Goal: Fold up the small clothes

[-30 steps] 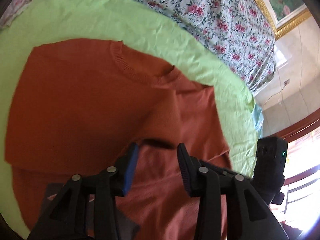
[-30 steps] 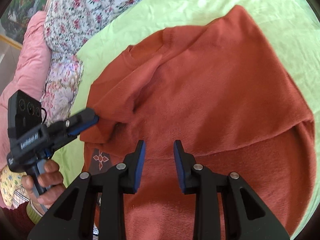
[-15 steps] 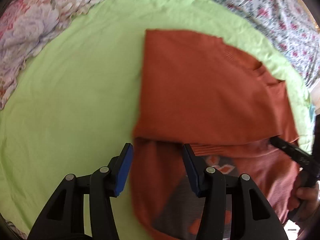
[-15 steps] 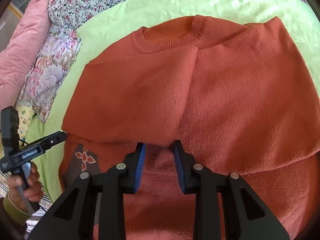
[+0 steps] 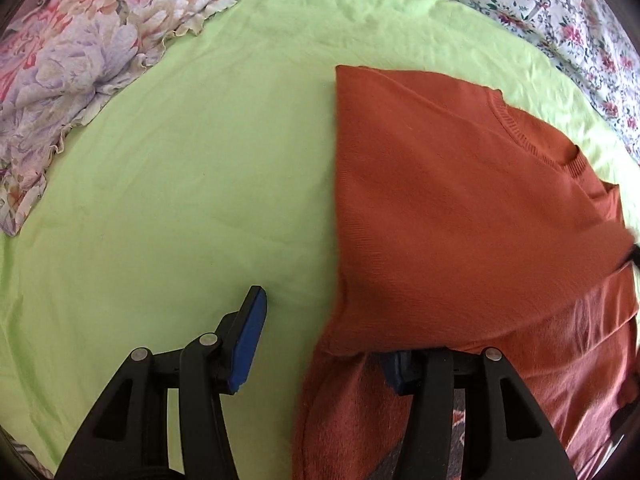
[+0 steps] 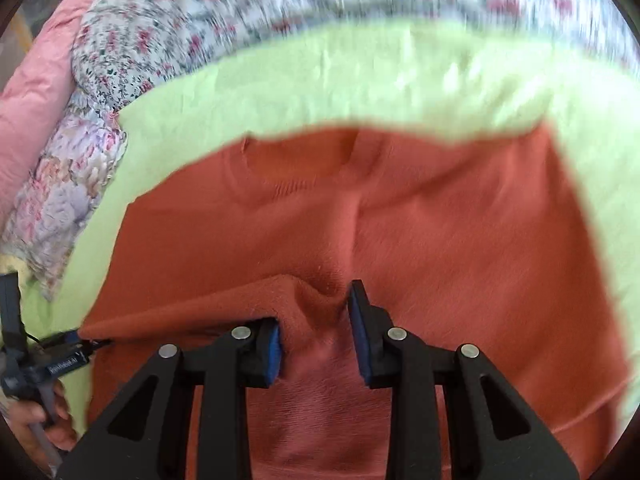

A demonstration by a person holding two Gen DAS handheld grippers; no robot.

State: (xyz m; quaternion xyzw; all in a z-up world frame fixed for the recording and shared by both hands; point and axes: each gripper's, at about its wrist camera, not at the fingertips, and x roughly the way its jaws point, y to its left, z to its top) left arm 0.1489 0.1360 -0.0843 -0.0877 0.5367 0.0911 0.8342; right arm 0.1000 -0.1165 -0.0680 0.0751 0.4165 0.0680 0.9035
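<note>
On a bed, spread with a green sheet (image 5: pixel 192 184):

- Sweater (image 5: pixel 460 216): rust-orange knit, lying flat on the sheet's right half in the left wrist view, partly folded. One layer is turned over the body, with a straight left edge from far to near. Ribbed collar (image 5: pixel 532 140) at the far right. A lower layer shows at the near edge, with a grey patterned patch, only partly visible. In the right wrist view it fills the centre, collar at the far side, with a soft vertical crease down the middle and a folded flap (image 6: pixel 224 300) bunched near left.

- Left gripper (image 5: pixel 320 344): pointing steeply down at the sweater's near left corner. Jaws apart. The left finger (image 5: pixel 248 340) stands over bare sheet; the right finger's tip is hidden under the folded layer's edge. Nothing pinched.

- Right gripper (image 6: pixel 316 340): over the sweater's near middle. Jaws partly apart, a hump of knit between the blue pads; the flap's edge rests on the left finger (image 6: pixel 272 344). Whether the pads press the cloth cannot be told; this view is blurred.

- Hand (image 6: pixel 36 424): near left edge of the right wrist view, holding the left gripper's handle.

- Floral bedding (image 5: pixel 76 64): far left, ruffled edge lying on the sheet. A second small-flowered cloth (image 5: pixel 560 12) lies along the far right.

- Pink quilt (image 6: pixel 32 112): far left.
</note>
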